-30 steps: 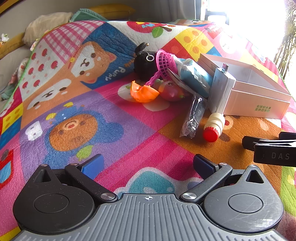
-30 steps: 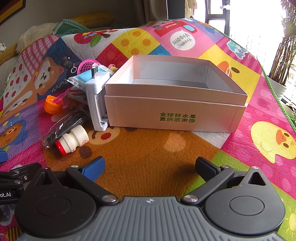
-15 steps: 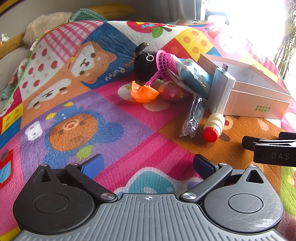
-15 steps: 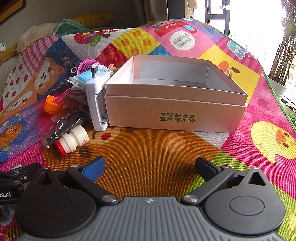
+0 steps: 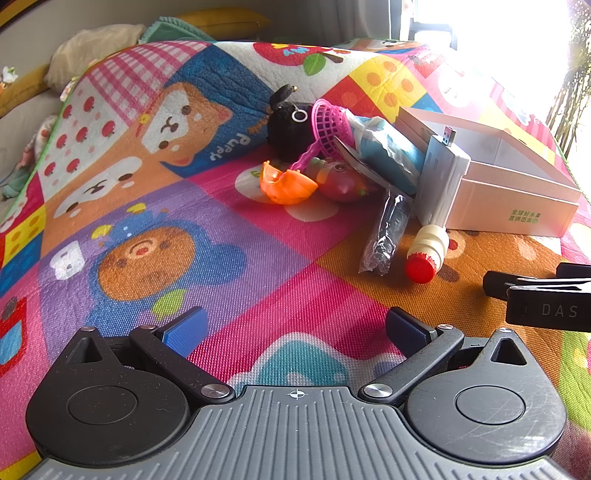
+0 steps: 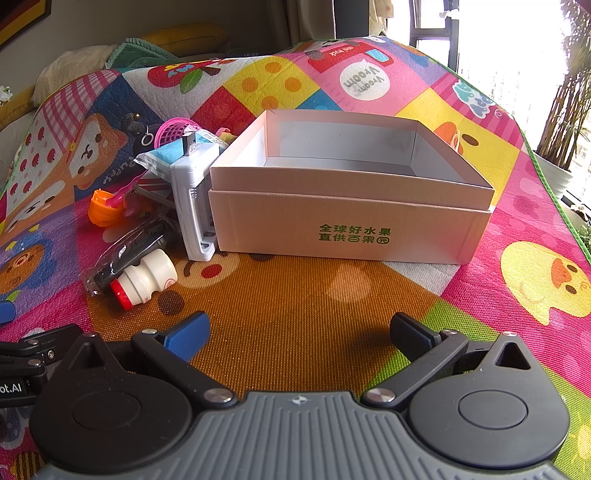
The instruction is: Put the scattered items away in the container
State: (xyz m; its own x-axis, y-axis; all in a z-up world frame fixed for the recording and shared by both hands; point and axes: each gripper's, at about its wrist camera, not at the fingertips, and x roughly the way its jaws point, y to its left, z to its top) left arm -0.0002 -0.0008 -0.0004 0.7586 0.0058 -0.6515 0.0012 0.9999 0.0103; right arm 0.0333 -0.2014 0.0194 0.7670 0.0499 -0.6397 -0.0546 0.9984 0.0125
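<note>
Nothing has shifted since the earlier frames: I hold my left gripper (image 5: 295,325) and right gripper (image 6: 299,328) low over the play mat (image 6: 295,314), both spread wide and empty. Bare mat lies ahead of both. My cardboard box (image 6: 347,229) sits open; the white charger (image 6: 194,206) leans on its left wall, with the small red-capped bottle (image 6: 146,278) and the plastic-wrapped item (image 5: 386,232) lying just beside it.

Place: a home, a living room or play corner.
Floor: a bright cartoon play mat (image 6: 303,321) with bears, ducks and apples.
Seating: a sofa edge behind it, with a cream cushion (image 5: 92,48) and a mustard cushion (image 6: 184,35).
Window: strong daylight, tall potted plant (image 6: 565,110) beside it.
Clutter: small toys (image 5: 288,181) strewn on the mat.
</note>
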